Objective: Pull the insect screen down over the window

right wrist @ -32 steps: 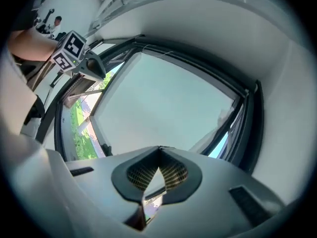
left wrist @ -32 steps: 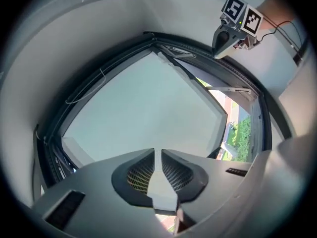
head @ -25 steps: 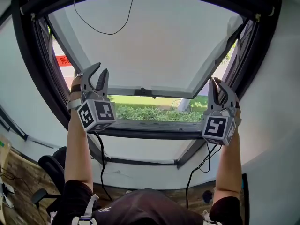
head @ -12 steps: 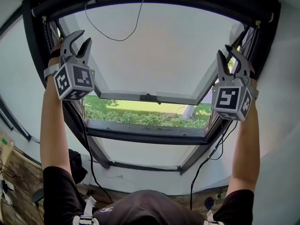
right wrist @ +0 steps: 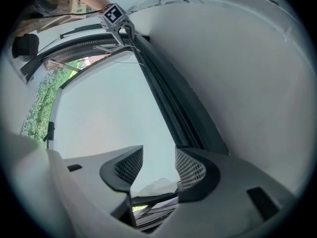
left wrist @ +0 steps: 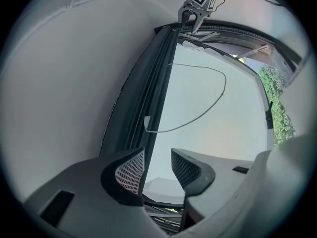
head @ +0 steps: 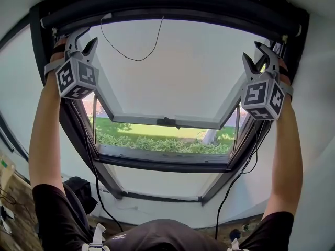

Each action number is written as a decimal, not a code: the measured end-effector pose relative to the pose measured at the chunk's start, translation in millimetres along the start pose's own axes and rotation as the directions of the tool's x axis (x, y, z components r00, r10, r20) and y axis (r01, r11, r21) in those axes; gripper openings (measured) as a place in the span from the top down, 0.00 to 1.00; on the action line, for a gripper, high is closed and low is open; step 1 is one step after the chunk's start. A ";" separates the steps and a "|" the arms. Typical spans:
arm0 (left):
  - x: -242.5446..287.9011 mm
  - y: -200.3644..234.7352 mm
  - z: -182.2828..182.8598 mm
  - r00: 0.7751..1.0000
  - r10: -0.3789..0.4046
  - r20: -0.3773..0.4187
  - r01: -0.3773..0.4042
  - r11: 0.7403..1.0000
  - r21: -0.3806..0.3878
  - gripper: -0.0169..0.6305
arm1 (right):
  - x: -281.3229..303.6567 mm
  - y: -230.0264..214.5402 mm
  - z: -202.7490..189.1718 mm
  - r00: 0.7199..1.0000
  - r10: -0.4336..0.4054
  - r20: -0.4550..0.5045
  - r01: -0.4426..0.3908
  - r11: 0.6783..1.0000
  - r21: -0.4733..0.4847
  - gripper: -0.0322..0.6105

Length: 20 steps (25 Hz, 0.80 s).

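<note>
Black screen bar (head: 172,8) runs side to side. The left tongs (head: 84,40) and right tongs (head: 256,56) hang just under its two ends, equally near, both opening, nothing between them.

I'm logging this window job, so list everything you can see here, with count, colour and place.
window frame: one, black, filling the view
open sash: one, pale, swung outward inside the frame
sash handle: one, dark, middle of the sash's lower edge
screen roller housing: one, black, along the frame's top
cord: one, thin, dark, looping down from the top
hedge: green, outside below the sash
left gripper: grey, top left corner, jaws opening, nothing gripped
right gripper: grey, top right corner, jaws opening, nothing gripped
</note>
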<state>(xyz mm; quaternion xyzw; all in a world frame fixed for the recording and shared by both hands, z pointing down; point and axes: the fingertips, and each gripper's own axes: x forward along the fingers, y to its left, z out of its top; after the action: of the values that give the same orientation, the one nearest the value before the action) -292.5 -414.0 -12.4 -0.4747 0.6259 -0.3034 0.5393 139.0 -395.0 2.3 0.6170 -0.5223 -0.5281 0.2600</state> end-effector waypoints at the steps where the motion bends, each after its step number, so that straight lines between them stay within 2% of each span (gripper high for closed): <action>1: 4.6 2.8 -1.5 1.000 -0.010 -0.003 0.010 1.000 0.002 0.69 | 3.5 -3.2 -0.3 1.000 0.002 -0.005 -0.002 1.000 0.000 0.60; 5: 18.9 9.5 -12.5 0.999 -0.028 -0.035 0.029 0.999 0.031 0.68 | 17.2 -11.0 -4.8 0.999 0.025 -0.042 -0.025 1.000 -0.008 0.53; 11: 29.1 16.9 -20.9 0.999 -0.034 -0.043 0.035 0.999 0.016 0.67 | 32.9 -18.1 -3.9 0.997 0.018 -0.071 -0.023 0.998 -0.058 0.53; 15: 39.1 13.2 -24.4 0.997 -0.062 -0.052 0.063 0.997 0.038 0.67 | 34.2 -16.7 -3.2 0.997 0.002 -0.077 -0.010 0.995 -0.101 0.53; 20: 41.6 13.4 -24.5 0.998 -0.049 -0.040 0.052 0.996 0.075 0.67 | 29.4 -26.3 3.6 0.998 -0.027 -0.058 0.018 0.990 -0.142 0.53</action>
<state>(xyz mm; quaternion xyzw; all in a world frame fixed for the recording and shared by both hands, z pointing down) -318.4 -450.7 -34.7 -0.4634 0.6120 -0.3496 0.5371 142.3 -412.9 -32.9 0.6182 -0.4686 -0.5481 0.3126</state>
